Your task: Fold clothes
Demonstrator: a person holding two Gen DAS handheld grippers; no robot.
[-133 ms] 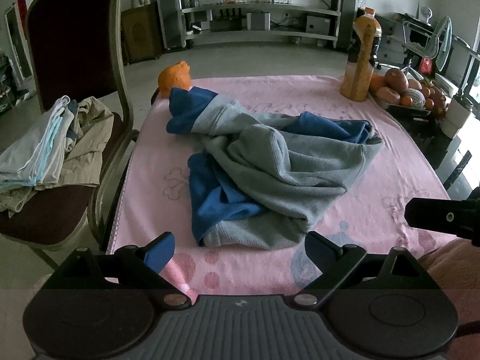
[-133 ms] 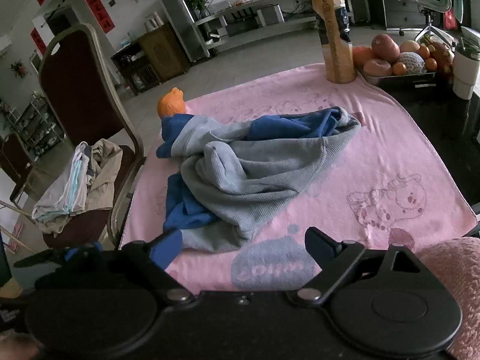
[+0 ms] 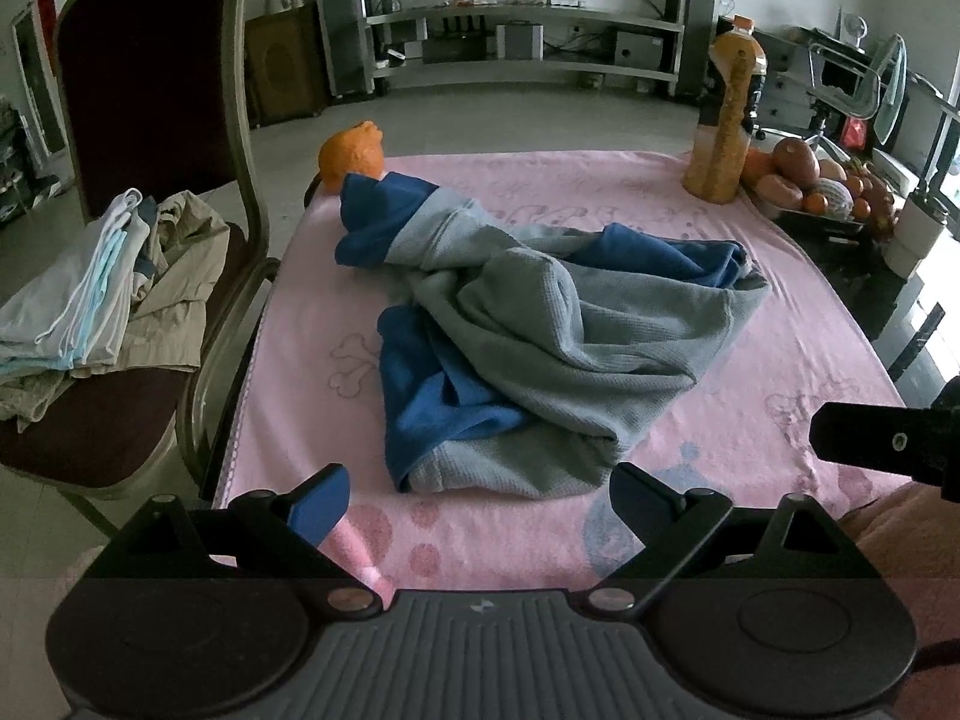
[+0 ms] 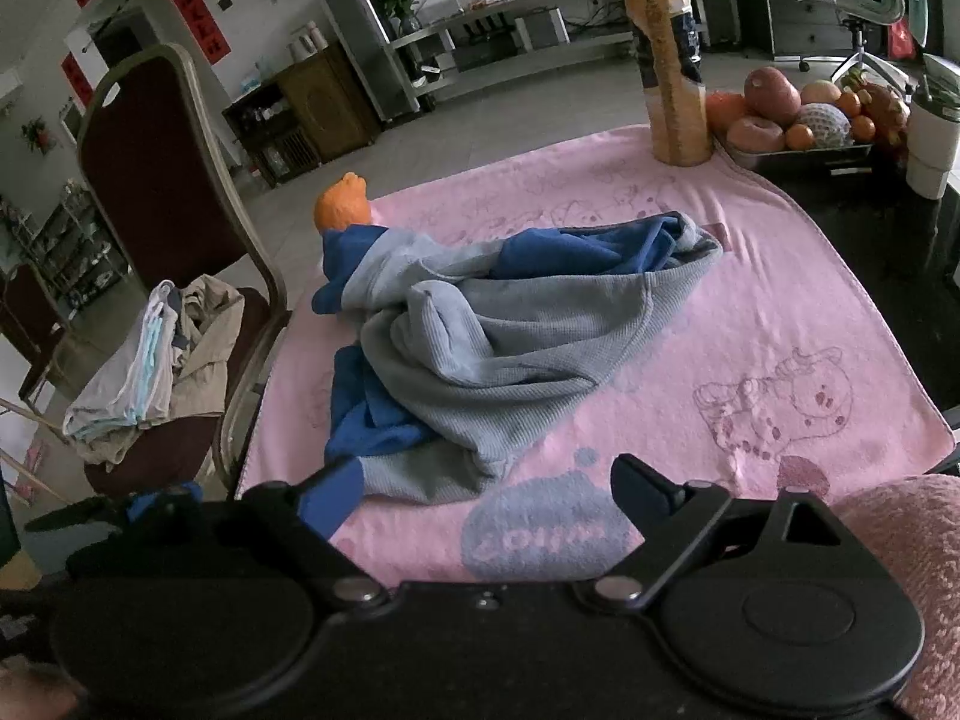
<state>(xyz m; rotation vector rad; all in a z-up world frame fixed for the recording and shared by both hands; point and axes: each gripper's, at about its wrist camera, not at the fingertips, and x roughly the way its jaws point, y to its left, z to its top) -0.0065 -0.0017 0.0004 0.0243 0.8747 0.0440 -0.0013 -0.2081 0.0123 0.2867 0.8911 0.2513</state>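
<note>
**A:** Your crumpled grey waffle-knit and blue garment (image 3: 528, 354) lies in a heap at the centre of the frame, on the pink cartoon-print blanket (image 3: 750, 420) that covers the table. Nothing is folded on it yet; one sleeve trails toward the upper left, ending beside the orange lumpy toy (image 3: 353, 156).

**B:** And your claws?

**A:** Your left claw (image 3: 480, 501) hangs at the bottom of its view with its jaws spread wide and nothing between them, just short of the garment's near hem. Your right claw (image 4: 486, 495) is likewise agape and empty; its blue-padded left finger sits right by the hem at the lower left, though whether it touches is hard to say. I judge you hold both low and wide so each can take a hem corner and pull the heap flat.

**B:** Why the pile on the left?

**A:** The stacked pale clothes (image 4: 150, 384) on the dark red padded chair (image 4: 150, 168) look like either waiting or finished pieces; you cannot tell which.

**B:** Any writing?

**A:** A grey patch on the blanket, lower centre of the right view, carries pale letters too blurred to read. The tall orange juice bottle (image 4: 669, 60) has a dark label, illegible. The red wall banners (image 4: 189, 0), upper left, are also unreadable.
</note>
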